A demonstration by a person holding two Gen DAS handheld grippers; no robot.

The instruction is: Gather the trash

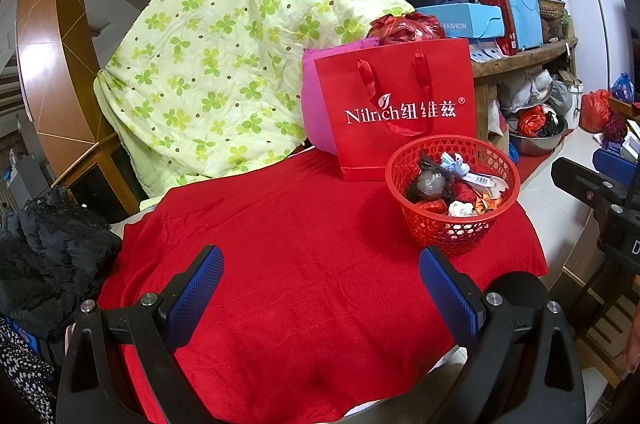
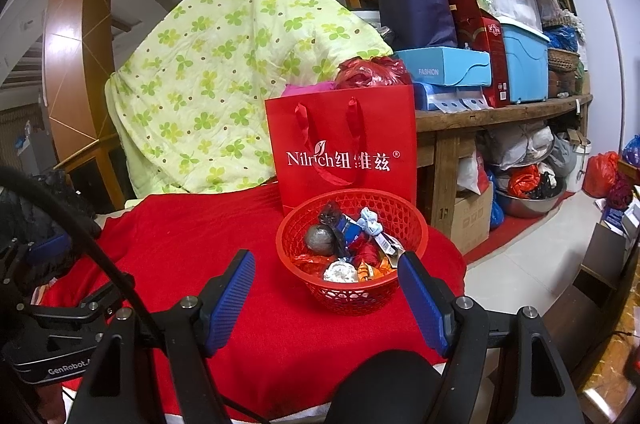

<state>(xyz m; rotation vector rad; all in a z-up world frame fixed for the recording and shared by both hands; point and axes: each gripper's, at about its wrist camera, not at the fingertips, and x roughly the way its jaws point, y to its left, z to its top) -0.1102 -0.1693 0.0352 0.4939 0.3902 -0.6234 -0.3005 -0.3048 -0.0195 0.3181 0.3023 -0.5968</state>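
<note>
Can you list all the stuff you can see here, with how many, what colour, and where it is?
basket: one, red plastic mesh, on the red cloth, in front of the gift bag
trash: several crumpled wrappers and a grey ball, mixed colours, inside the basket
gift bag: one, red with white lettering, standing upright behind the basket
cloth: one, red, covering the table top
quilt: one, pale green with clover print, draped behind the table
cushion: one, pink, behind the gift bag
black jacket: one, black, at the table's left edge
shelf: one, wooden, right of the bag, stacked with boxes and bags
left gripper: blue-padded jaws open, nothing between them
right gripper: blue-padded jaws open, either side of the basket in the picture
</note>
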